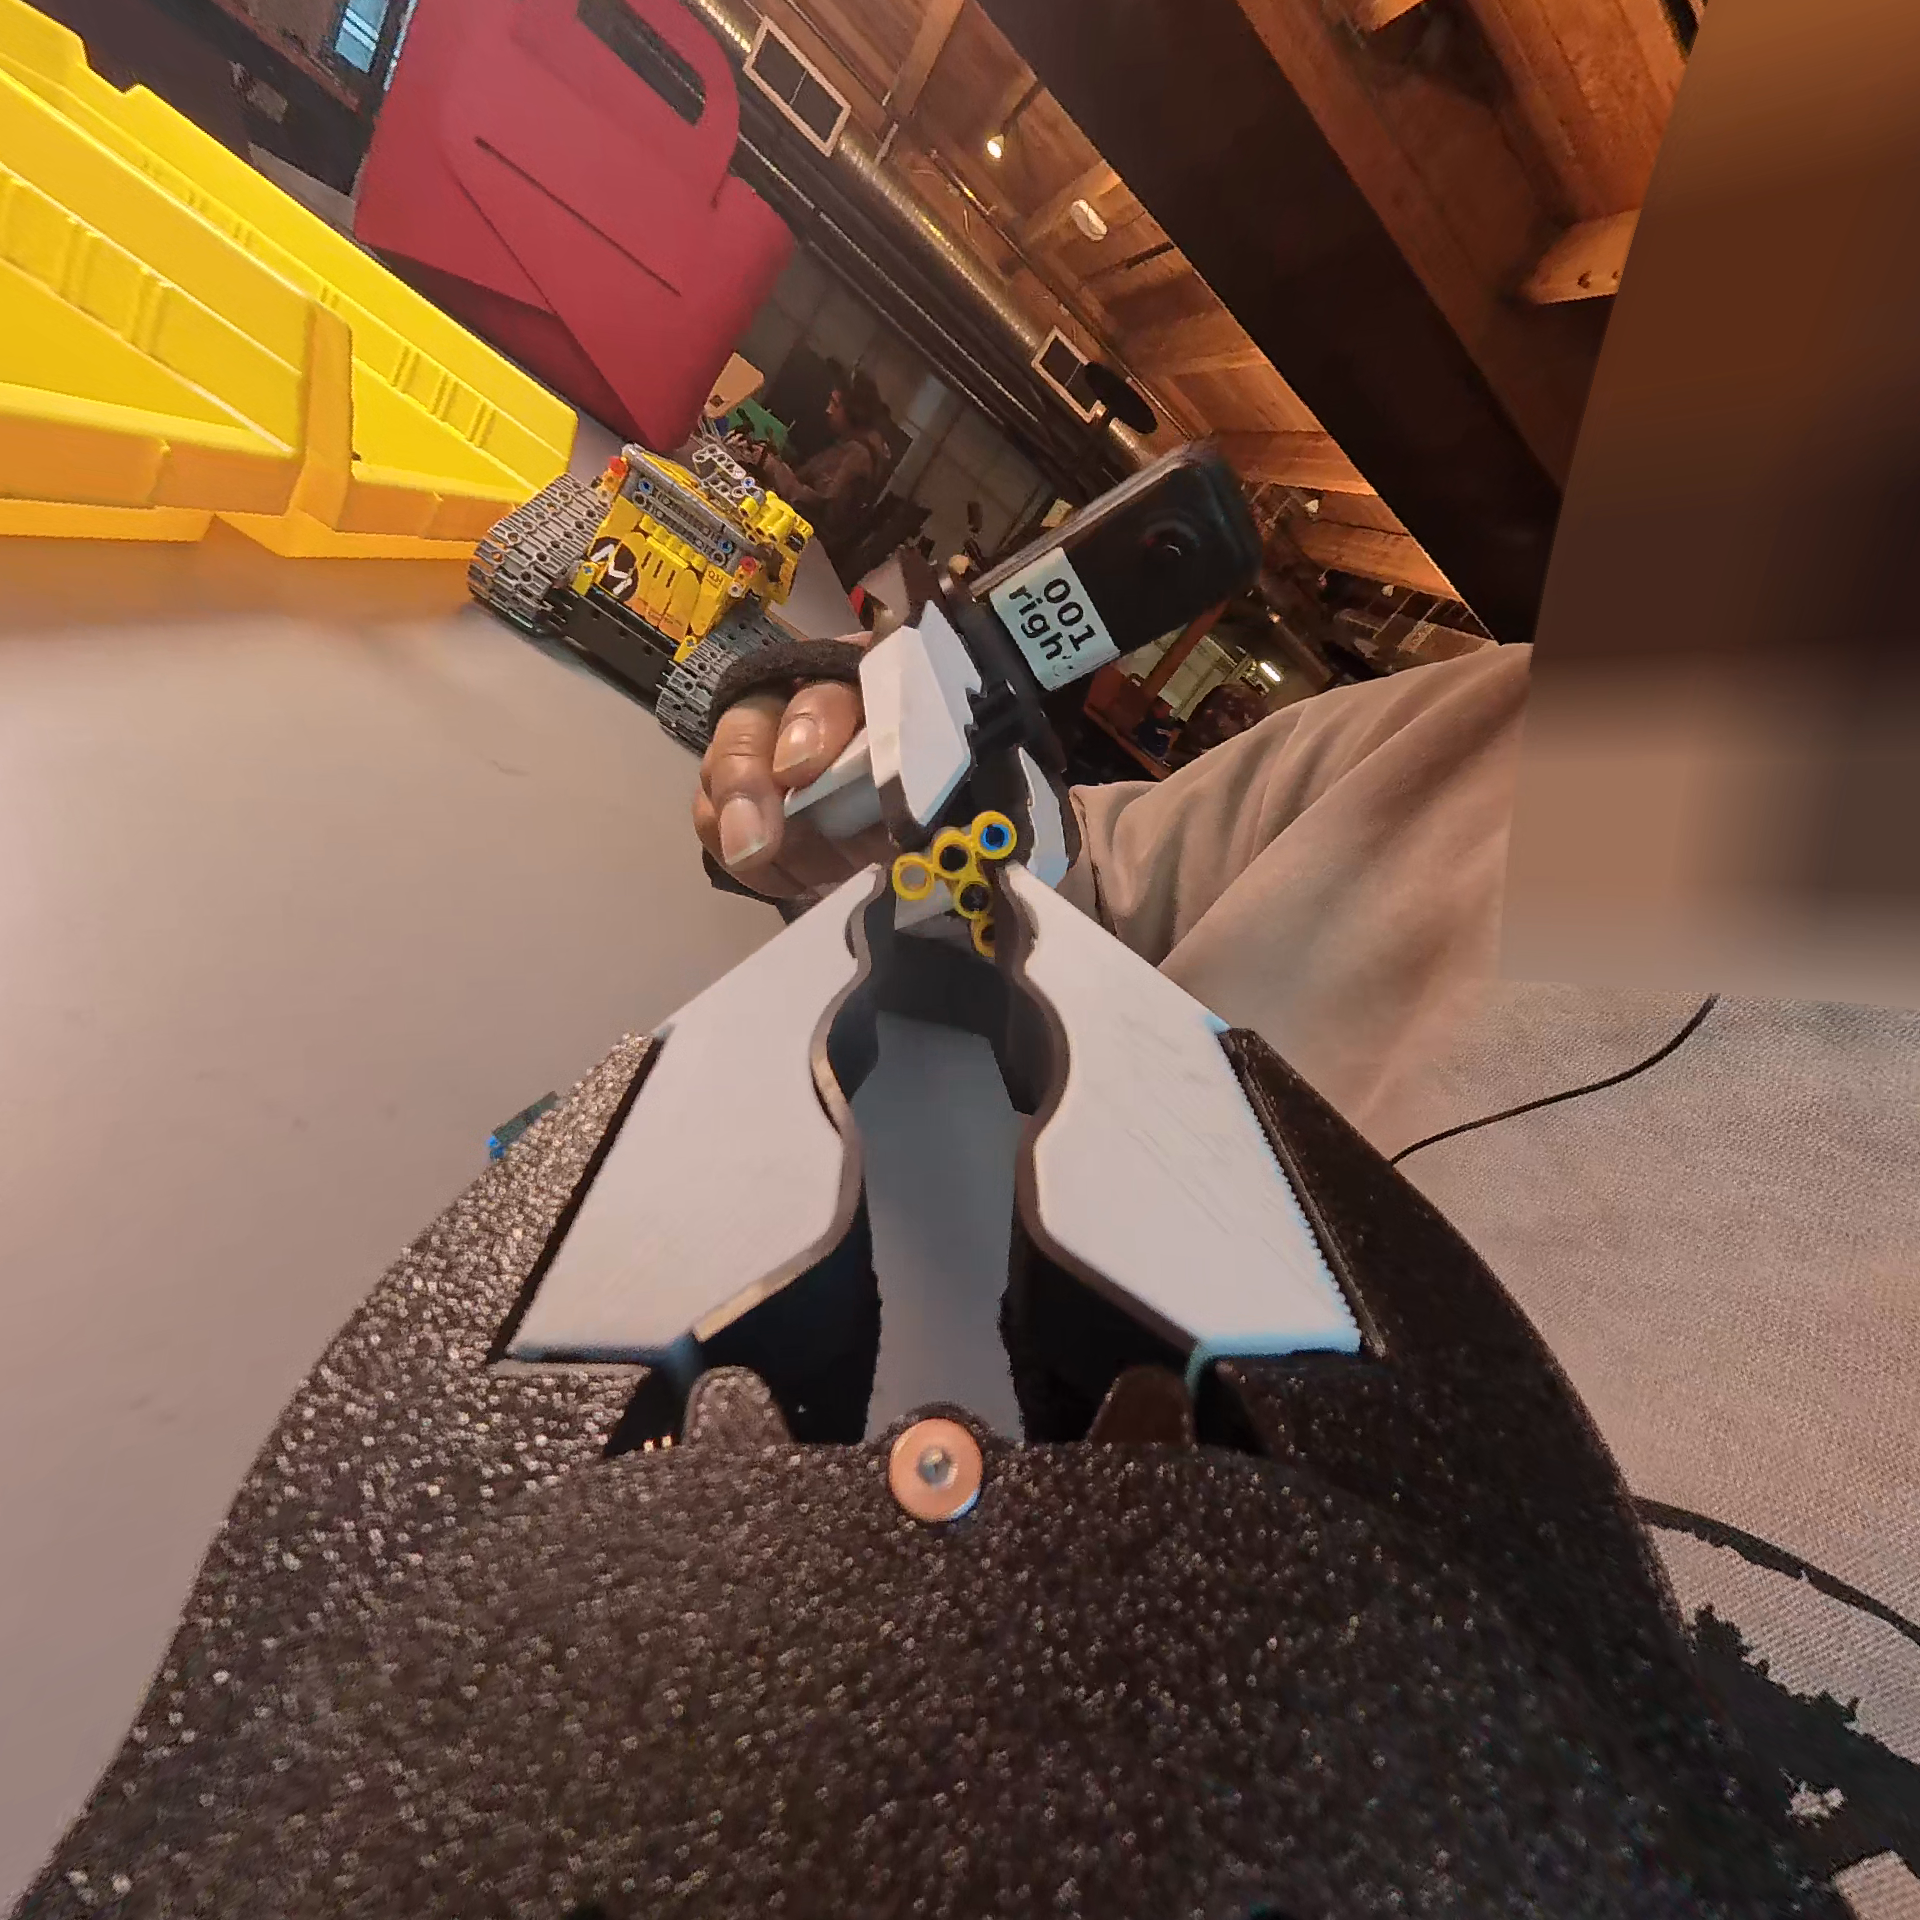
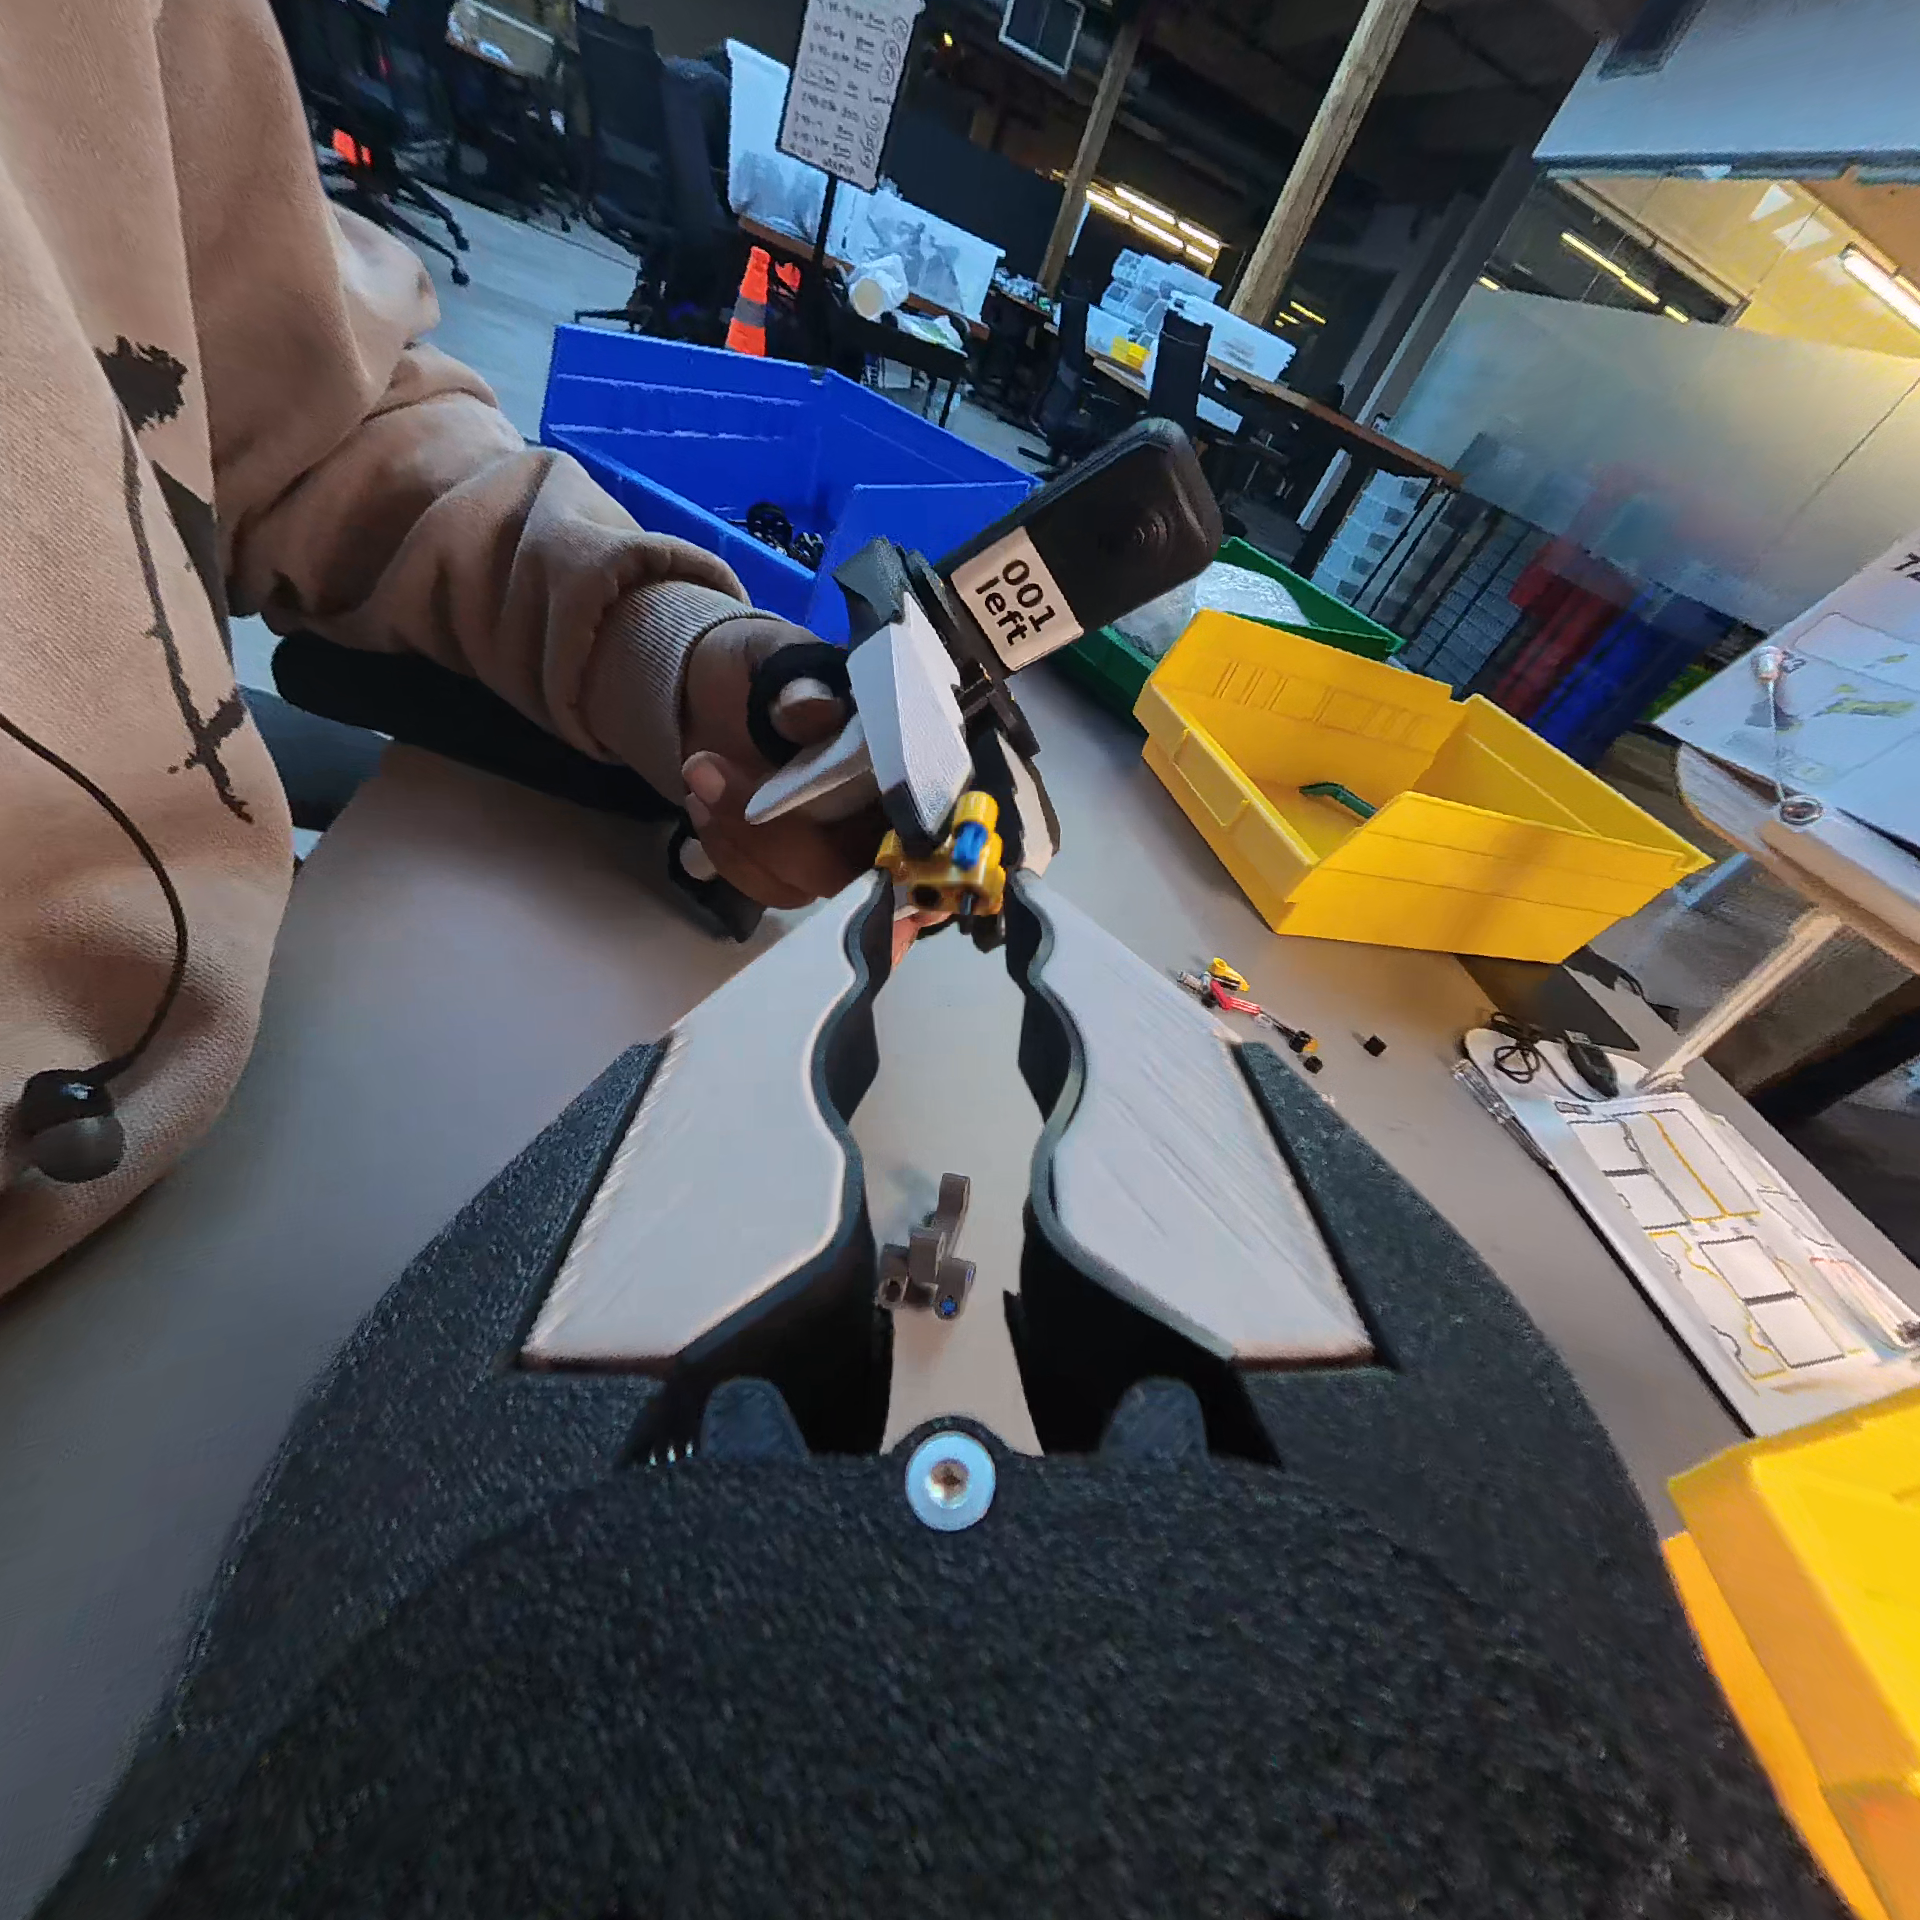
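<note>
My left claw [image 1: 951, 904] and right claw [image 2: 945, 894] meet tip to tip above the table [image 2: 436, 997], both pinched narrow on one small yellow pin-and-beam piece [image 2: 943, 857], held in the air between them. Under my right claw lies a grey connector piece [image 2: 928, 1252]. Table is matte grey. To the right: loose small parts [image 2: 1252, 1003], printed instruction sheets [image 2: 1704, 1236], yellow bin [image 2: 1403, 810]; blue bin [image 2: 727, 457] behind. On the left side, a yellow tracked model [image 1: 644, 571] beside another yellow bin [image 1: 208, 343]. Room: open workshop, timber posts [image 2: 1320, 156].
</note>
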### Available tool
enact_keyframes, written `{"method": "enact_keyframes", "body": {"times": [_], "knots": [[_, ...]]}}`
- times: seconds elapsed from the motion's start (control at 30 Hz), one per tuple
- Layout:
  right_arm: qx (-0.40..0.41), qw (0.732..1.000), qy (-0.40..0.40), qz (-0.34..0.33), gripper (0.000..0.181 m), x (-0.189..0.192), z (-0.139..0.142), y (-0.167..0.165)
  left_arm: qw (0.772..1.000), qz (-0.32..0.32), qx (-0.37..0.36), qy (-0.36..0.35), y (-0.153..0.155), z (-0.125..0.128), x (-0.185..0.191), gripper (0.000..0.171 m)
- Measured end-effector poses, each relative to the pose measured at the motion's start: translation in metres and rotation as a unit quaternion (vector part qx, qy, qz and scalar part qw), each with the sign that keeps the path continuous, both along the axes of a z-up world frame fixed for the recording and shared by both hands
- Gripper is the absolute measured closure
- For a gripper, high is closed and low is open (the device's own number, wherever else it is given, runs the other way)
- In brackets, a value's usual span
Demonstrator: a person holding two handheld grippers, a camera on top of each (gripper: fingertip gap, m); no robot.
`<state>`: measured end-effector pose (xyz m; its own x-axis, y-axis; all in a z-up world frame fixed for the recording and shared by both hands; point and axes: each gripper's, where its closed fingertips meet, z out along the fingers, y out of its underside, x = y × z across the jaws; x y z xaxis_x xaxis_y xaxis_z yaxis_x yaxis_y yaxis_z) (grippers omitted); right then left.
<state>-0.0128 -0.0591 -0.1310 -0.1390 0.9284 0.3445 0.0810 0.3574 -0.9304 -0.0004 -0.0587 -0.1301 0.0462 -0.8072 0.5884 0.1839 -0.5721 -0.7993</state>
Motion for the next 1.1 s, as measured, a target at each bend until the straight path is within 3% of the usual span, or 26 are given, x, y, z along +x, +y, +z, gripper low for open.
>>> {"method": "enact_keyframes", "body": {"times": [0.33, 0.67, 0.93, 1.0, 1.07, 1.1], "knots": [[0.028, 0.999, -0.034, -0.018, 0.167, 0.002, -0.014, 0.011, 0.998, -0.005, -0.067, 0.016, 0.005, -0.015, -0.003, 0.162], [0.147, 0.983, -0.056, -0.092, 0.168, -0.006, -0.021, 0.022, 0.995, 0.042, -0.087, 0.018, 0.017, -0.019, -0.007, 0.165], [0.126, 0.985, -0.035, -0.116, 0.169, -0.013, -0.012, 0.034, 0.995, 0.063, -0.073, 0.007, 0.028, -0.009, -0.017, 0.166], [0.129, 0.982, -0.034, -0.13, 0.17, -0.01, -0.01, 0.04, 0.989, 0.121, -0.078, -0.027, 0.044, -0.002, -0.041, 0.166], [0.074, 0.983, -0.009, -0.169, 0.17, 0.016, -0.001, 0.066, 0.964, 0.237, -0.072, -0.093, 0.07, 0.016, -0.116, 0.168], [0.04, 0.984, -0.005, -0.172, 0.169, 0.023, -0.002, 0.071, 0.967, 0.244, -0.033, -0.057, 0.063, 0.016, -0.114, 0.166]]}}
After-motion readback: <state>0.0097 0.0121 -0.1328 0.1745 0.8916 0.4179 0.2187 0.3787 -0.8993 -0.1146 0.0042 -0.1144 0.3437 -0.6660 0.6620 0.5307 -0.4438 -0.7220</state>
